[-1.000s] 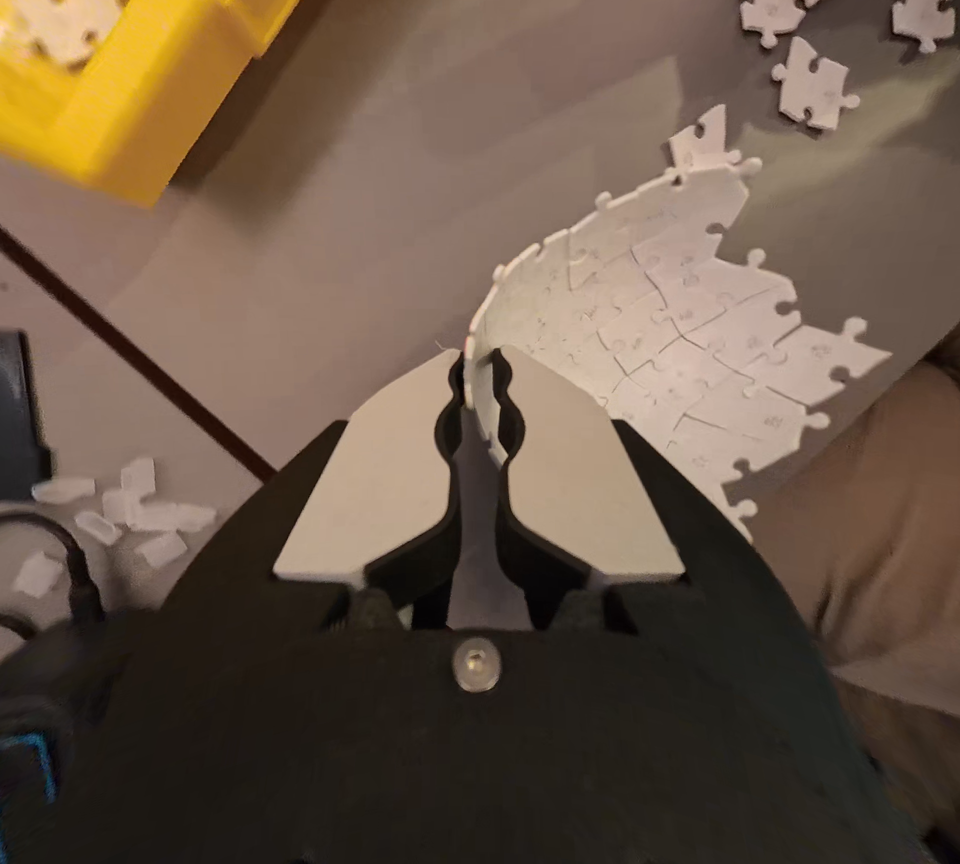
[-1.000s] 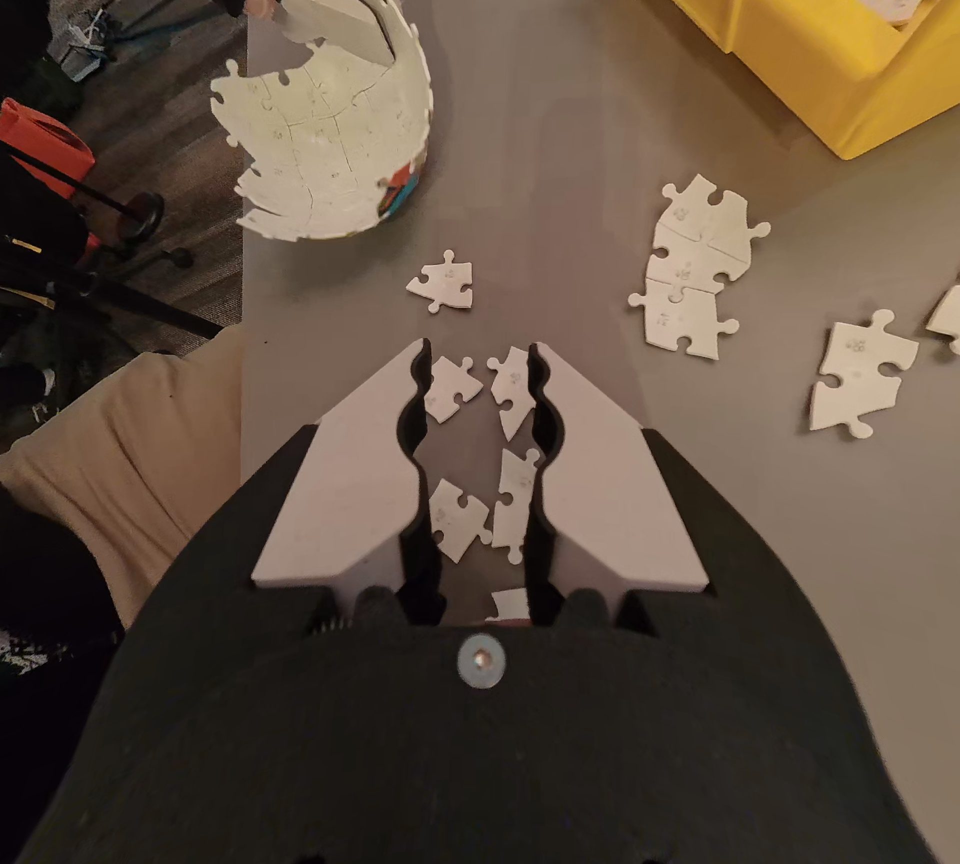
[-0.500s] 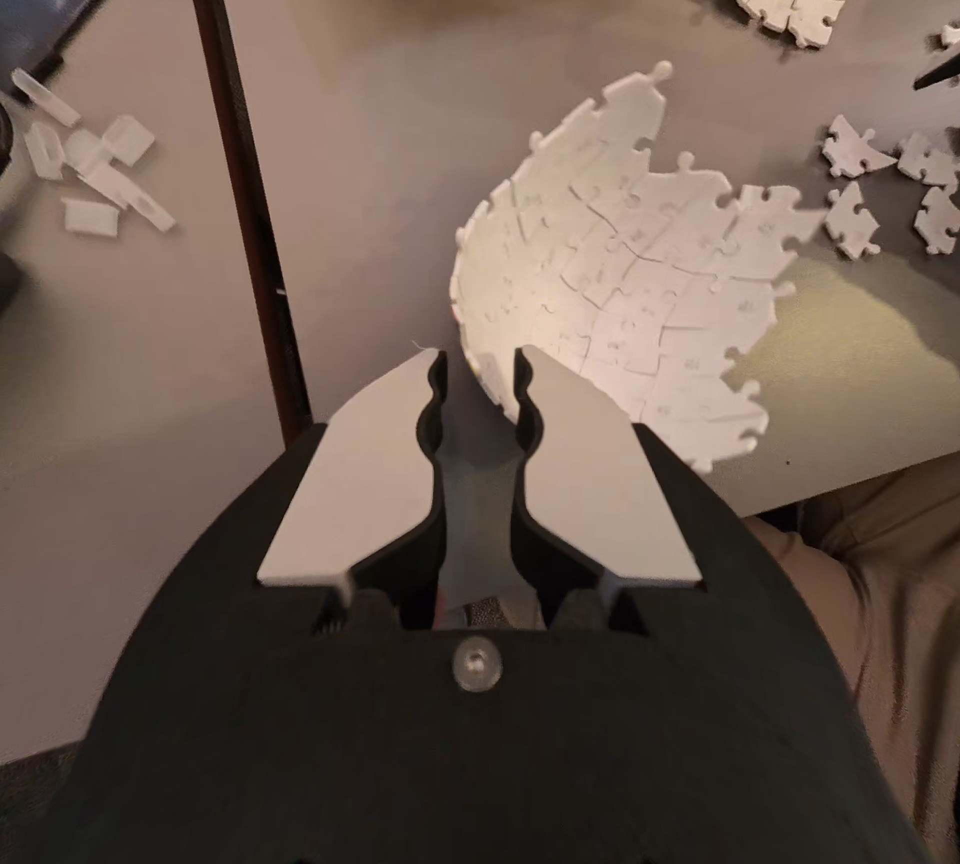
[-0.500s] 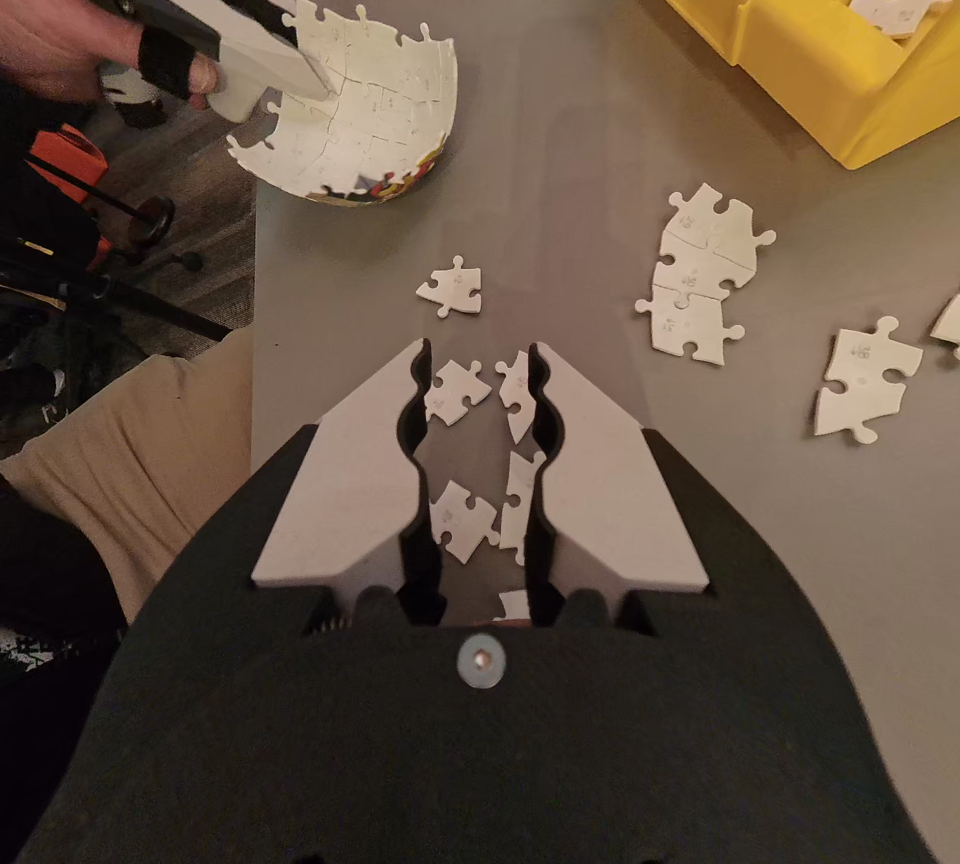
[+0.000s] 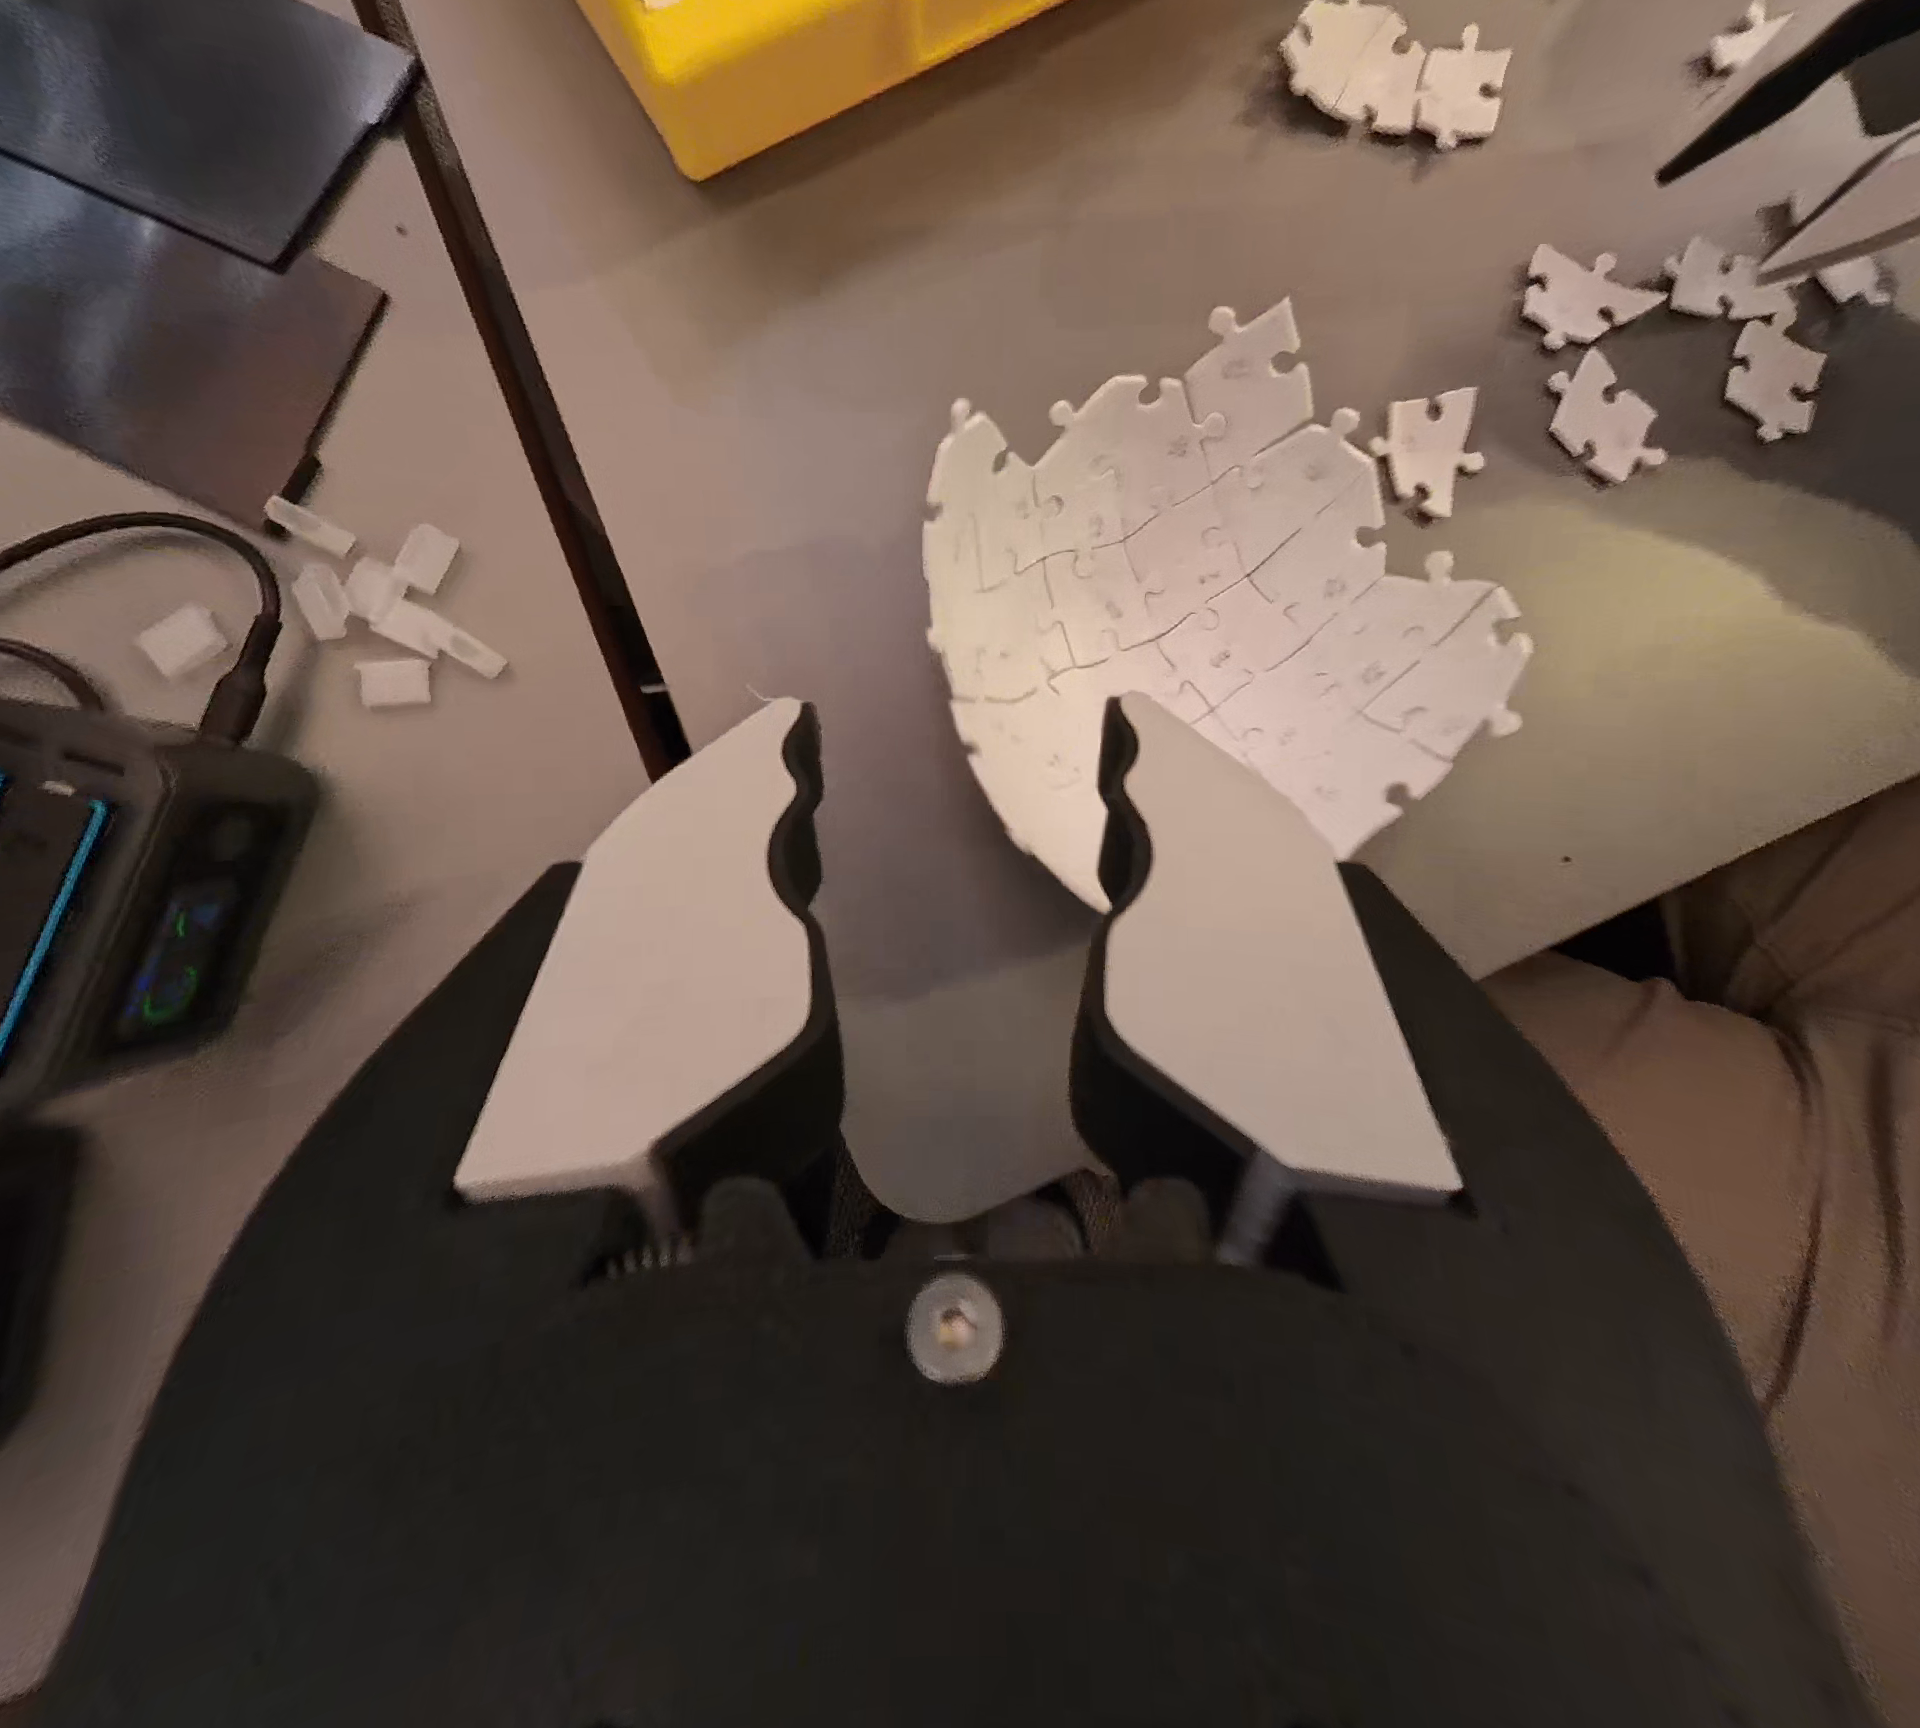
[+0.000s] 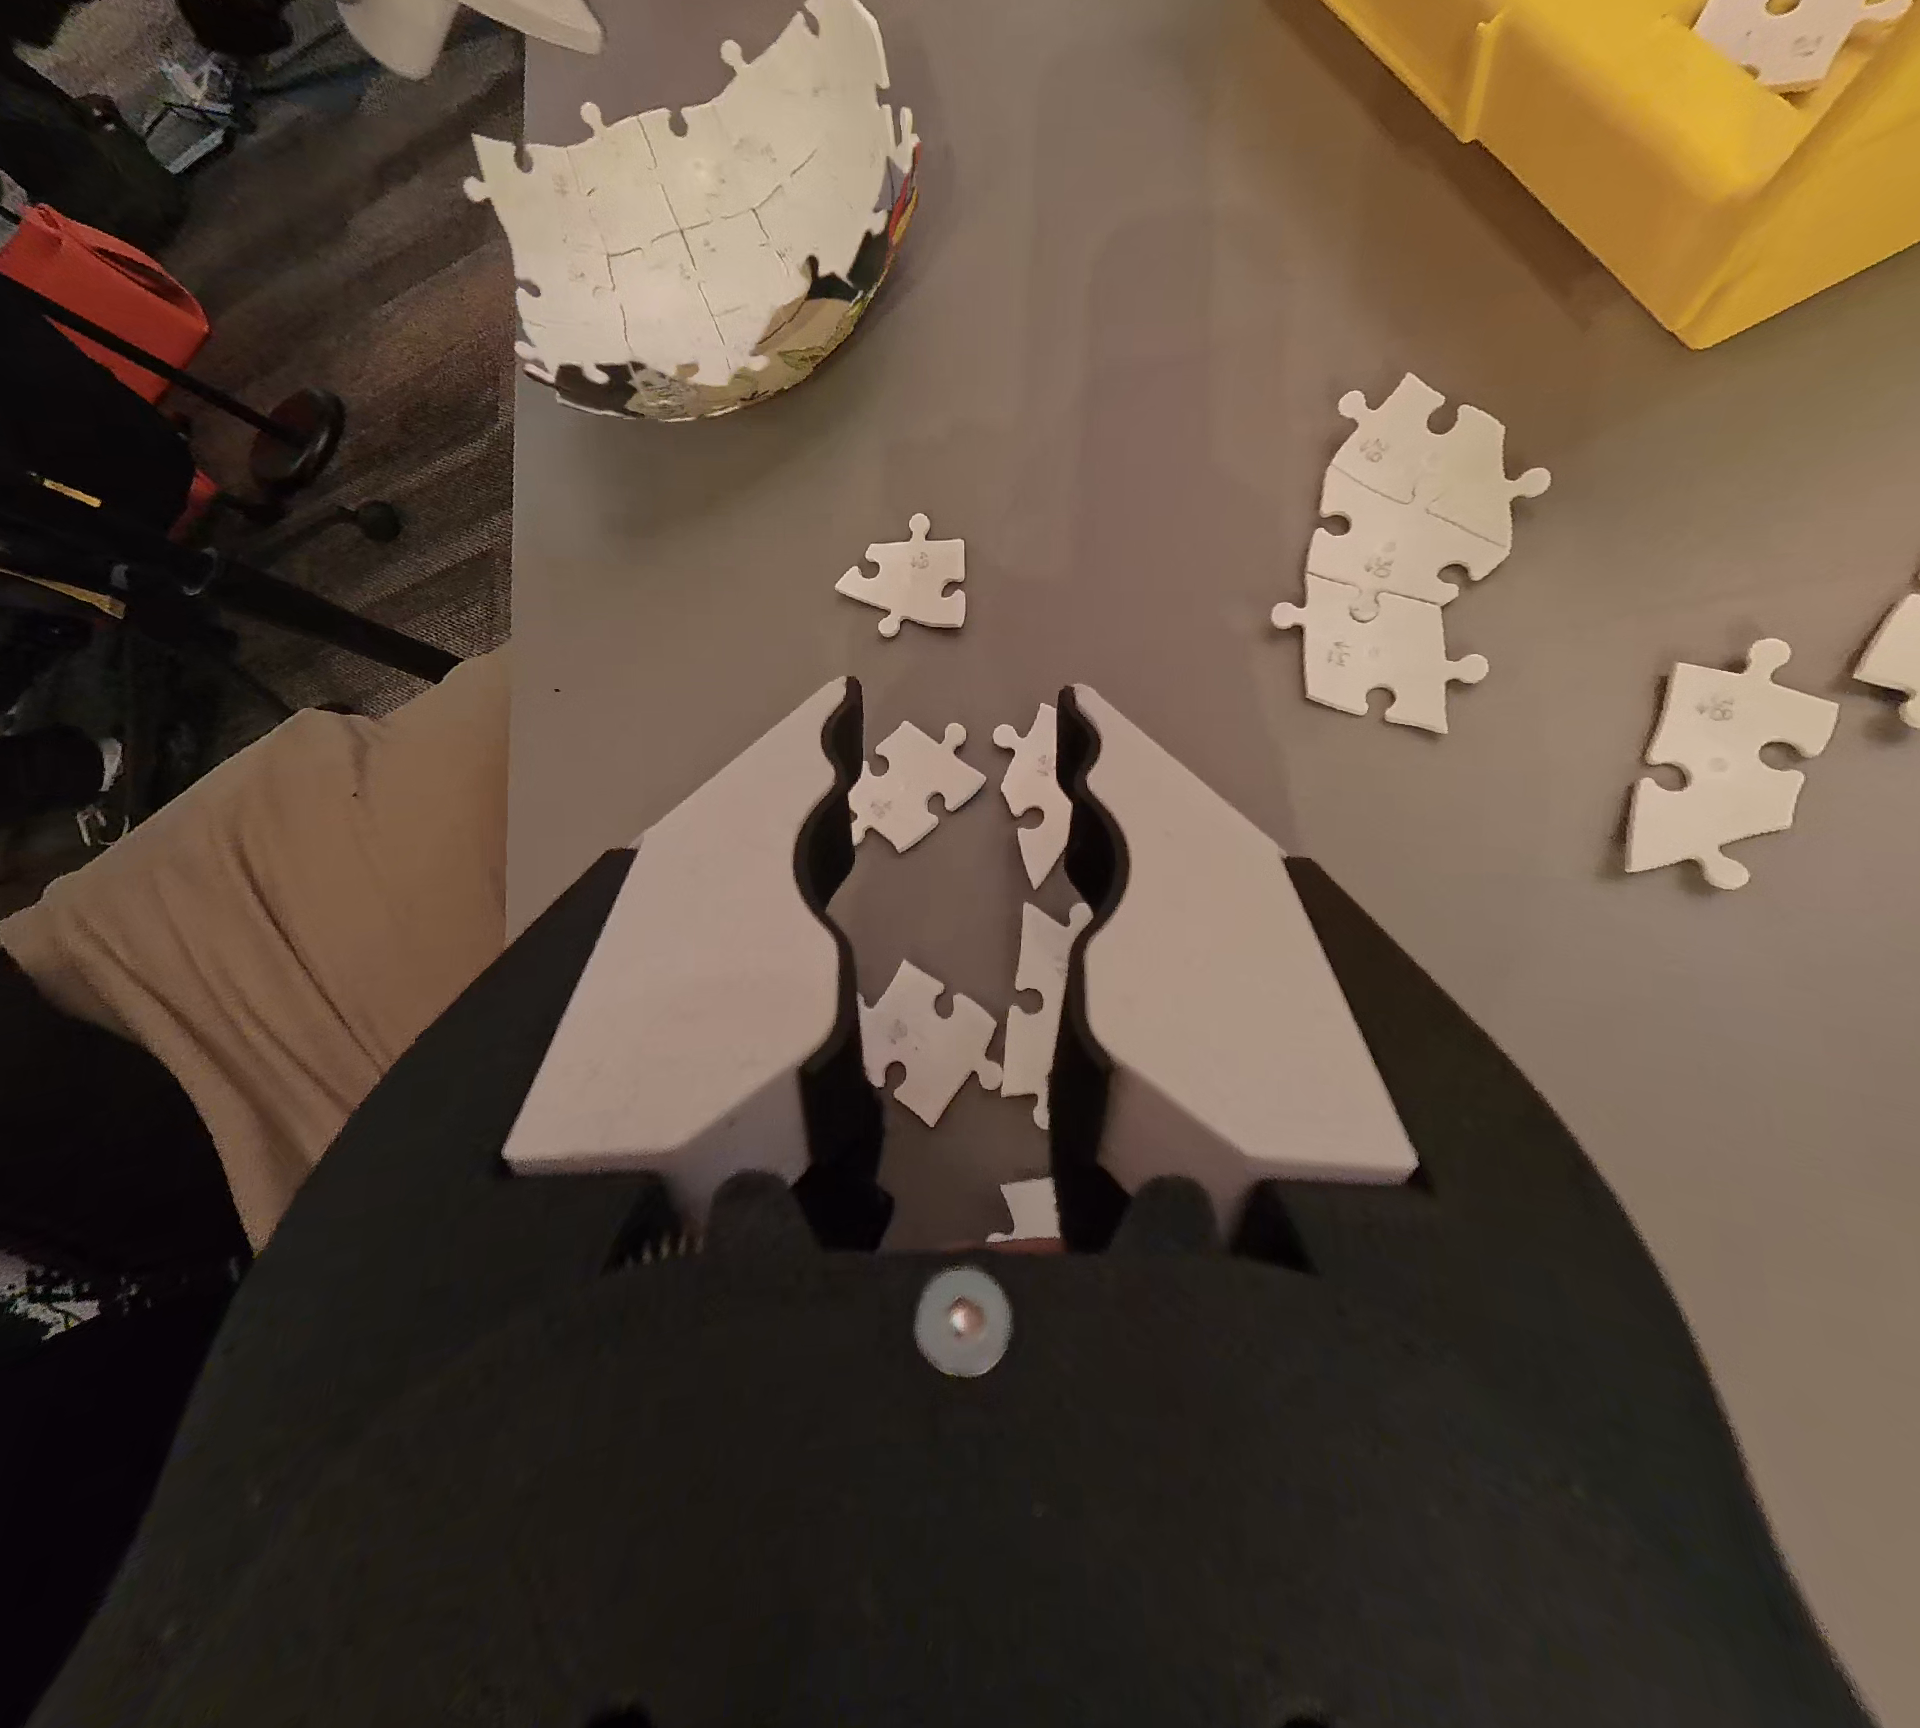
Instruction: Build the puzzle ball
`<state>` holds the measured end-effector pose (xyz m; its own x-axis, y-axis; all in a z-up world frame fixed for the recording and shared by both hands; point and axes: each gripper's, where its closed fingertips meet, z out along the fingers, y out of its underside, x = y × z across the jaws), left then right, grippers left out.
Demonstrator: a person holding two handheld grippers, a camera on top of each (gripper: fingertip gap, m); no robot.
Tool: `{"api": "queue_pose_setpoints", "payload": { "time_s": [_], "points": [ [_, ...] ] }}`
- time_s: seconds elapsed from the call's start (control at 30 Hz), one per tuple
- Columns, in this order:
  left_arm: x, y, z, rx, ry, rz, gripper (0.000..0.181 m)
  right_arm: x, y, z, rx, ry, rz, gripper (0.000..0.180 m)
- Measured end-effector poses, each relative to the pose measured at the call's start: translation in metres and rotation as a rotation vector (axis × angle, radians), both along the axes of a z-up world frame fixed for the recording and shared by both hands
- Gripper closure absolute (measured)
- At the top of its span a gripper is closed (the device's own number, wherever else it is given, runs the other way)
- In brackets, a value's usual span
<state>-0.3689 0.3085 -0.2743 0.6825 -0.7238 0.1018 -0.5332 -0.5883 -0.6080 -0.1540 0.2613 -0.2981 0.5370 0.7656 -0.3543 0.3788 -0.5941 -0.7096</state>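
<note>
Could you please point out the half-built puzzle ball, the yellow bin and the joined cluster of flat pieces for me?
half-built puzzle ball point(image 6: 686, 224): right wrist view, white inner wall.
yellow bin point(image 6: 1621, 151): right wrist view, near outer wall.
joined cluster of flat pieces point(image 6: 1392, 566): right wrist view, middle piece.

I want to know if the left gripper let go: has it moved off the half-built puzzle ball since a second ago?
Yes. The left gripper has released the half-built puzzle ball and lifted away from its rim; its jaws now stand open.

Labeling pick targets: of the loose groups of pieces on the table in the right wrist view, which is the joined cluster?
The joined cluster, right of the right gripper: several pieces locked together; the others lie single.
</note>
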Motion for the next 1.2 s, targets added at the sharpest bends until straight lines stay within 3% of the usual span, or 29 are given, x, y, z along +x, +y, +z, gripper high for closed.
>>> {"api": "queue_pose_setpoints", "payload": {
  "time_s": [0.33, 0.9, 1.2],
  "points": [
    [0.021, 0.018, -0.030, -0.090, 0.019, -0.075, 0.143, 0.001, 0.000, -0.004, -0.005, -0.009, 0.000, 0.144],
    [0.022, 0.006, -0.046, -0.155, -0.027, 0.007, 0.168, -0.002, -0.002, -0.010, -0.009, -0.022, 0.008, 0.144],
    [0.029, 0.003, -0.037, -0.101, -0.039, 0.024, 0.175, -0.047, 0.018, 0.026, 0.070, 0.102, 0.033, 0.143]
  ]
}}
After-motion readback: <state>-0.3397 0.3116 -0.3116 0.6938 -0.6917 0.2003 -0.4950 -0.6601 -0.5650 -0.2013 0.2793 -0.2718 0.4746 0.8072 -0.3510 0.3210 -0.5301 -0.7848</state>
